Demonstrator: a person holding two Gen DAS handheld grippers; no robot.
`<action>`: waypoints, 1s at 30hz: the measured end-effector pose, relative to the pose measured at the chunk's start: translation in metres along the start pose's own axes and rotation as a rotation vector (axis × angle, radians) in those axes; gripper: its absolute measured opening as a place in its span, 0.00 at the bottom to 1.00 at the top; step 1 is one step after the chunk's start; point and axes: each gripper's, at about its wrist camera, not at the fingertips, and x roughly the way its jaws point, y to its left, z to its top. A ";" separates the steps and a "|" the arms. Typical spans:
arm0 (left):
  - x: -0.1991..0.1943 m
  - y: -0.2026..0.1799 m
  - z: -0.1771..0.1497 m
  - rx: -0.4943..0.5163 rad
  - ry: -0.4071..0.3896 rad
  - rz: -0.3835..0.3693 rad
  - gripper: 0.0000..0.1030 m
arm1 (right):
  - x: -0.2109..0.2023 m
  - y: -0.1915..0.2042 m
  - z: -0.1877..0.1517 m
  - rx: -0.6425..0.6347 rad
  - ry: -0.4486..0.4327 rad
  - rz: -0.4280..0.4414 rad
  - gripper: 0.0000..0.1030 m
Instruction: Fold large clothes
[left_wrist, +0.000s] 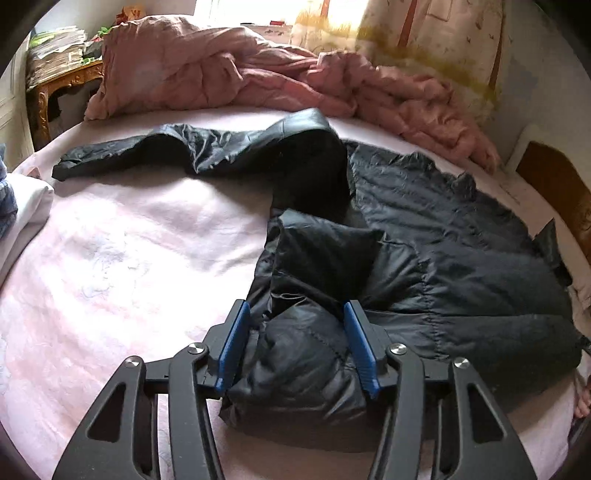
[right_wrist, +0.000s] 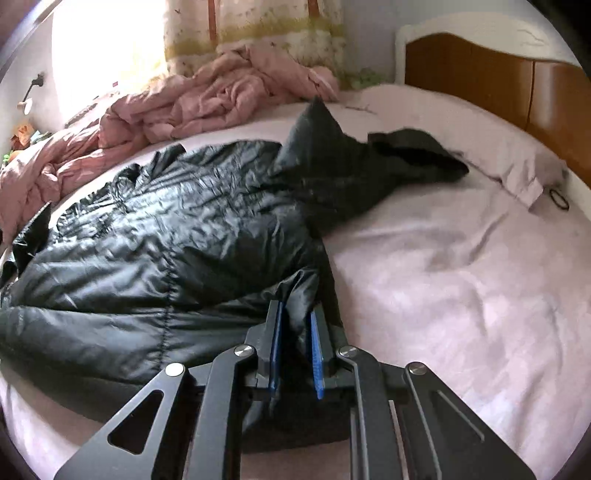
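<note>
right gripper (right_wrist: 296, 334) pinching jacket (right_wrist: 155, 236) (black), bed (right_wrist: 461, 280)

A: What sort of place is shown?

B: A home bedroom is shown. A bed (right_wrist: 461, 258) is covered with a pale pink sheet, and a crumpled pink duvet (left_wrist: 229, 74) is heaped along its far side.

A: What else is seen?

B: A wooden headboard (right_wrist: 491, 77), a floral curtain (right_wrist: 258, 33) at a bright window, and a gilded side table (left_wrist: 55, 92) stacked with papers are seen.
</note>
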 end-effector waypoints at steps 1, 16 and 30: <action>0.000 -0.001 -0.001 0.009 -0.005 0.009 0.50 | 0.002 -0.002 -0.001 0.008 0.011 0.000 0.15; -0.026 0.012 -0.021 -0.048 0.019 -0.162 0.62 | -0.042 -0.048 -0.021 0.212 -0.003 0.078 0.77; -0.071 -0.001 -0.019 0.003 -0.142 -0.104 0.11 | -0.043 -0.044 -0.026 0.275 -0.005 0.287 0.08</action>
